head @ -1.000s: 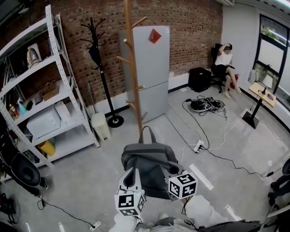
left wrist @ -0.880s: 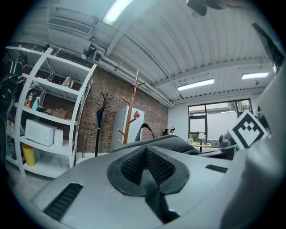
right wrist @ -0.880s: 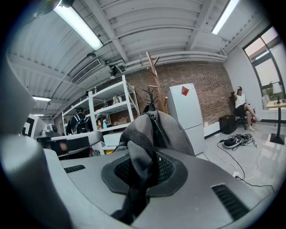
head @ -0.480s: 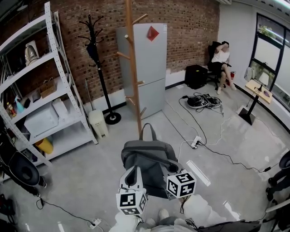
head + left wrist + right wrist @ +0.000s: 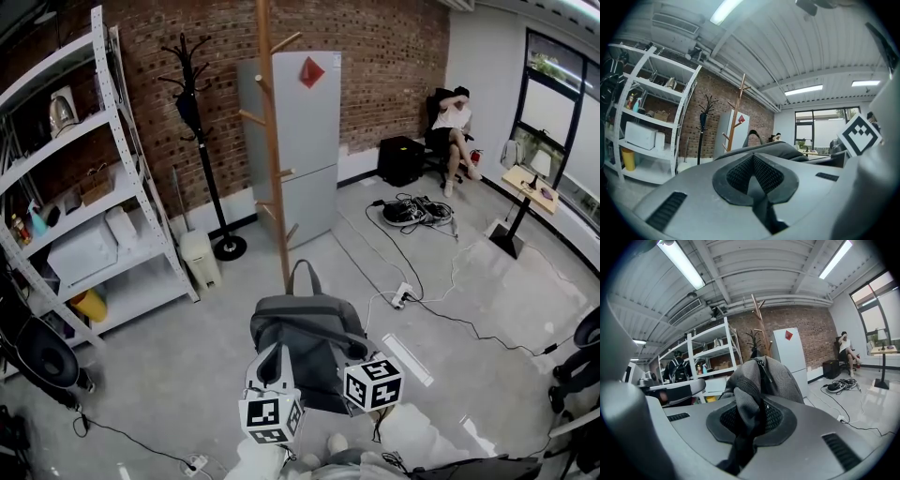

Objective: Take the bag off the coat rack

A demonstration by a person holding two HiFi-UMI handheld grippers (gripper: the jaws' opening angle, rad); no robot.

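A grey backpack (image 5: 305,342) hangs in front of me, clear of the tall wooden coat rack (image 5: 273,159), whose pegs are bare. The bag's top loop (image 5: 304,274) stands up towards the rack's foot. My right gripper (image 5: 354,351) is shut on a fold of the bag's grey mesh fabric (image 5: 749,401) at the bag's right side. My left gripper (image 5: 272,364) sits at the bag's left side. Its jaws are closed together on a thin dark strap (image 5: 765,216), and the bag's bulk (image 5: 785,149) shows just beyond them.
A black coat stand (image 5: 204,150) and a grey fridge (image 5: 314,141) stand by the brick wall. White metal shelving (image 5: 103,187) runs along the left. Cables and a power strip (image 5: 403,298) lie on the floor at right. A person sits on a chair (image 5: 448,127) far right.
The bag and both grippers keep their place. Only the head view has drifted a little, so the room sits slightly further left in the picture.
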